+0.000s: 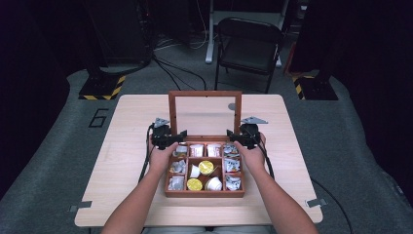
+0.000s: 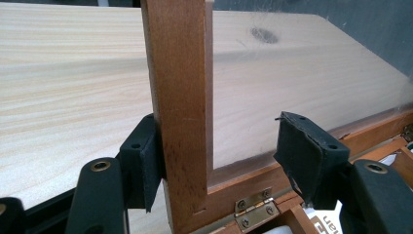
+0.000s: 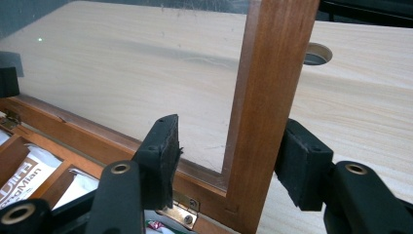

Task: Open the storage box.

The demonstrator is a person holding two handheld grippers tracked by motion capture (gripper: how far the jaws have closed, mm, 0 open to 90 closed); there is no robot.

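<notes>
Table (image 1: 122, 146) at frame centre, bearing one wooden box (image 1: 204, 193) with its glazed lid (image 1: 204, 93) upright. Left gripper (image 1: 181, 136) and right gripper (image 1: 231, 136) straddle the lid's side rails, jaws part-open (outer pads touching, inner pads clear). Both should close evenly before swinging. Two yellow cups (image 1: 206, 167).

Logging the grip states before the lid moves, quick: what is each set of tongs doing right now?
Left tongs: open, straddling the lid's left post; one pad touches.
Right tongs: open, straddling the lid's right post; one pad touches.
</notes>
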